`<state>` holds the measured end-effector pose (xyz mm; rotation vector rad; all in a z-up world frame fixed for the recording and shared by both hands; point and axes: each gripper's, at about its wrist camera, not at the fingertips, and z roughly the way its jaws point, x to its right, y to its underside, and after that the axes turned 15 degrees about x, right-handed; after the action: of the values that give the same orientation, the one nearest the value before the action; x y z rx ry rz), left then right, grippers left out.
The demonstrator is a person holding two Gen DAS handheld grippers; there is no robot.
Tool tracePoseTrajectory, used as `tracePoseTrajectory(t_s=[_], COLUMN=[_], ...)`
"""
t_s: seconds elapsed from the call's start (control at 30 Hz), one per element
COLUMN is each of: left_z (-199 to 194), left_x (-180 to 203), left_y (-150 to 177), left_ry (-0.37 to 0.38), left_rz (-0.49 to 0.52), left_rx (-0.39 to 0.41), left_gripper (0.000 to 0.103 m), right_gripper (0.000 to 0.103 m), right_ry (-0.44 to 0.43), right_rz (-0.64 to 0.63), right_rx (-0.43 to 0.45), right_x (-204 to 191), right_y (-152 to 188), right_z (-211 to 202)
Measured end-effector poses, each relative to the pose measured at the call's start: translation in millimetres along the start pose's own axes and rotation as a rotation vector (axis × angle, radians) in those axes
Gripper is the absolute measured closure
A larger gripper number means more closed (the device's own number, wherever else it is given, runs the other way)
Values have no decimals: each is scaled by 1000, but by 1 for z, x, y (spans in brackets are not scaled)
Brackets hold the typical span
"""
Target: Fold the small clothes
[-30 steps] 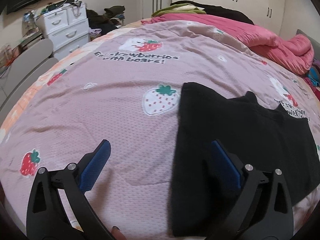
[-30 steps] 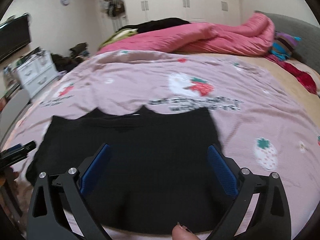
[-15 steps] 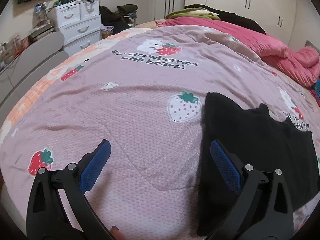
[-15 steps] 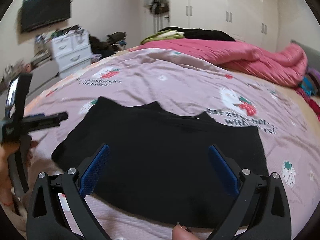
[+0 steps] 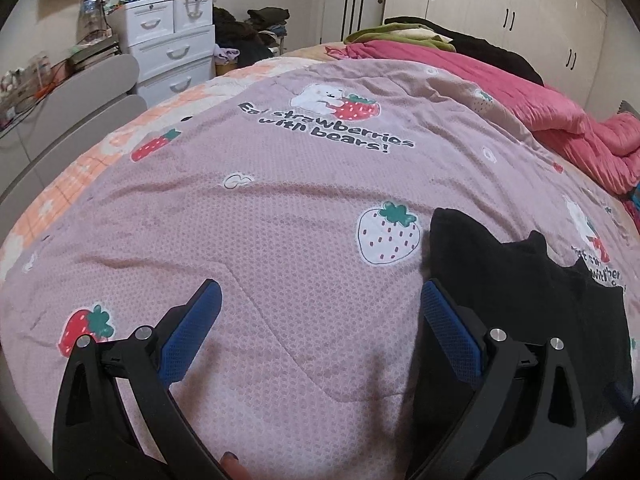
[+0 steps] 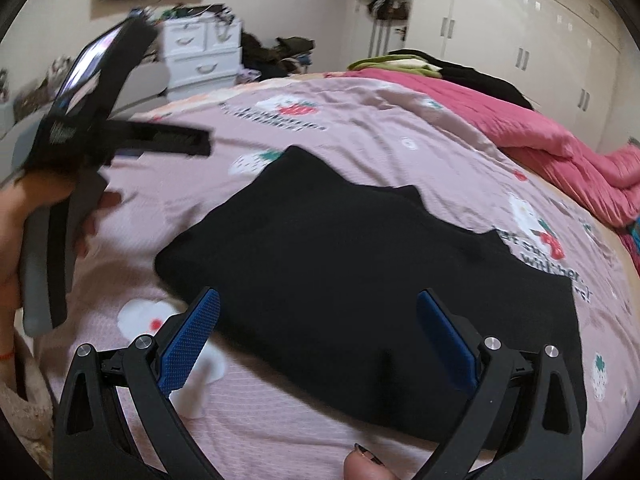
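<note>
From the left wrist, the left tool (image 5: 320, 300) is hanging released over bare bedspread (image 5: 280, 208), having drifted left off the black garment (image 5: 520, 300); no fold is beginning yet. From the right wrist, the right tool (image 6: 320, 308), also released, is hovering above the garment's near edge, showing it flat mid-bed, plus the left hand (image 6: 24, 216).

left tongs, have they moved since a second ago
Yes. The left tongs have swung left: the black garment and white strawberry print slid rightward in their view, so they now hang over bare bedspread.
</note>
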<state>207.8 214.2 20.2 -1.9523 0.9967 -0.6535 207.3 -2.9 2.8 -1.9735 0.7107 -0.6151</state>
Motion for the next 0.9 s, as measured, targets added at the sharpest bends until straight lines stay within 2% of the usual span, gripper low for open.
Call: tracePoseTrajectory(t_s=[0.2, 0.43, 0.77, 0.9], left_z=[5, 15, 29, 35], left_x=[2, 3, 10, 21], left_y=[1, 0, -5, -6], left_ry=[7, -2, 15, 35], left_rz=[5, 5, -4, 0], left_rx=[-9, -21, -39, -50], left_gripper=[9, 9, 9, 9], right_gripper=[5, 5, 5, 7], right_ry=[10, 107, 150, 204], right_rz=[-120, -286, -213, -249], right_rx=[-12, -34, -100, -24], right_x=[-33, -58, -36, -36], right_y=[9, 24, 22, 18], right_z=[10, 28, 60, 53])
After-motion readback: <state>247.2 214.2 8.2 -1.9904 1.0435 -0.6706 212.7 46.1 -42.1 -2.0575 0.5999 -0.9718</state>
